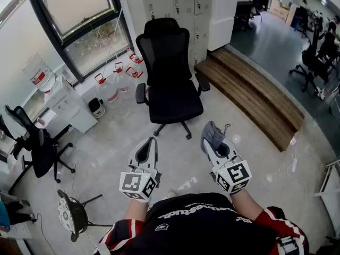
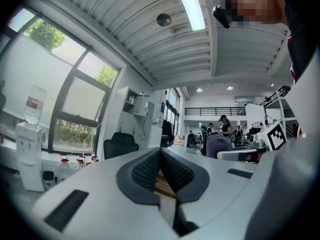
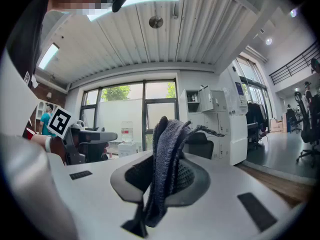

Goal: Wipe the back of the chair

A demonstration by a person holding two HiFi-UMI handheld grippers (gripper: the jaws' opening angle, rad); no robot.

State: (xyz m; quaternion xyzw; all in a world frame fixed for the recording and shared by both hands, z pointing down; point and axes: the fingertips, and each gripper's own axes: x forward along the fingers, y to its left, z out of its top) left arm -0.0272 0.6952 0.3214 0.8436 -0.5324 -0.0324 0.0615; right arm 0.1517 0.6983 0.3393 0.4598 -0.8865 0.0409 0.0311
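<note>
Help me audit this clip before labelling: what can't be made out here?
- Rear face of the chair back: head view, the chair faces the camera and hides it.
- Chair in right gripper view: partly covered by the cloth.
- Distant people, left gripper view: too small.

A water dispenser [image 1: 69, 108] stands by the window [image 1: 79, 20], wooden step [image 1: 249, 97] beside lockers [image 1: 180, 4]

Pale glossy floor [image 1: 249, 161], black office chair [image 1: 169, 92]; water jugs [image 1: 110, 93], stool [image 1: 69, 214]

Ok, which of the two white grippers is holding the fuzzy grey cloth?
The right gripper: its jaws pinch the fuzzy grey cloth. The left gripper has its jaws shut together with nothing between them.
</note>
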